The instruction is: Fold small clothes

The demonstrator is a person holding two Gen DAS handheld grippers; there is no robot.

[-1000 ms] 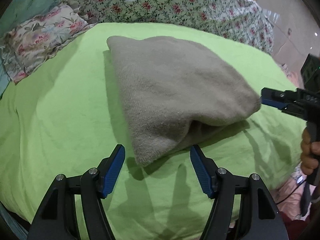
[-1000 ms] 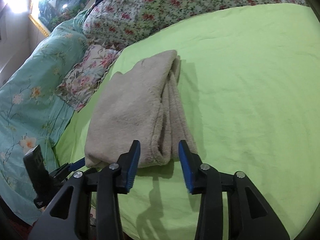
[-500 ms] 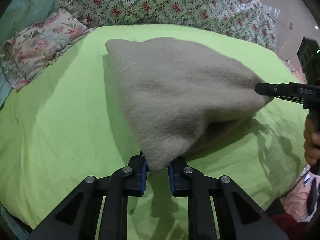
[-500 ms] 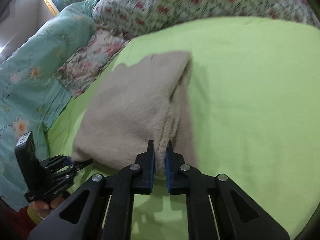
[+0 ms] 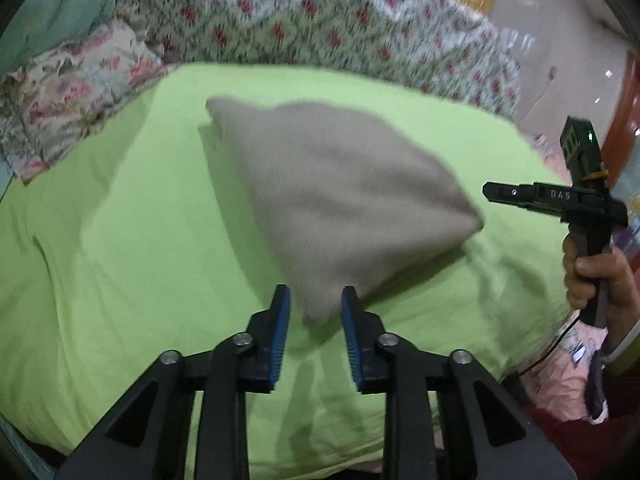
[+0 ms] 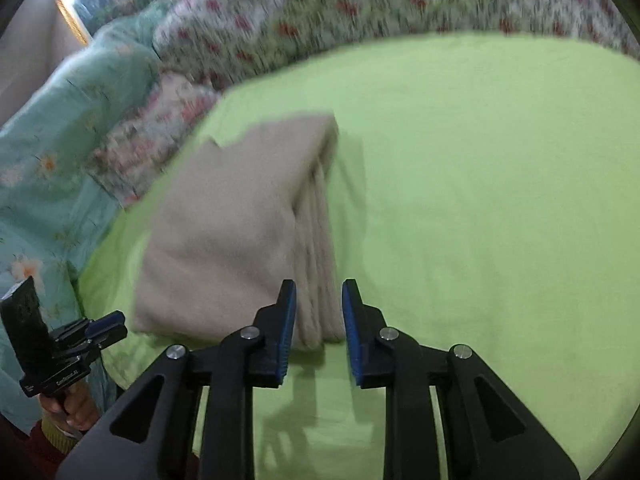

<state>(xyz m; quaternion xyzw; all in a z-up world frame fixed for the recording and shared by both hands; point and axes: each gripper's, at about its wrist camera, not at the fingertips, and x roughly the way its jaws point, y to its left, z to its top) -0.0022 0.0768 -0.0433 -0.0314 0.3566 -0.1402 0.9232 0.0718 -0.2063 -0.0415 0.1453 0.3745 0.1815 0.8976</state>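
A folded beige knit garment [image 5: 332, 196] lies on the lime green sheet [image 5: 120, 248]; it also shows in the right wrist view [image 6: 236, 232]. My left gripper [image 5: 314, 308] is open, its blue pads on either side of the garment's near corner without gripping it. My right gripper [image 6: 319, 306] is open around the garment's layered near edge. The right gripper appears side-on at the right of the left wrist view [image 5: 492, 192], just off the garment's right corner. The left gripper shows at the lower left of the right wrist view [image 6: 106, 326].
A floral quilt [image 5: 320, 24] and a floral pillow [image 5: 72, 92] lie along the far side of the bed. A teal flowered cover [image 6: 52, 152] lies at the left. The sheet's near edge [image 5: 320, 456] drops off below my left gripper. A cable [image 5: 556, 344] hangs at the right.
Both grippers were shut on the garment's near corners half a second ago and have opened. The lifted garment has dropped back onto the sheet. Both cameras are blurred by motion.
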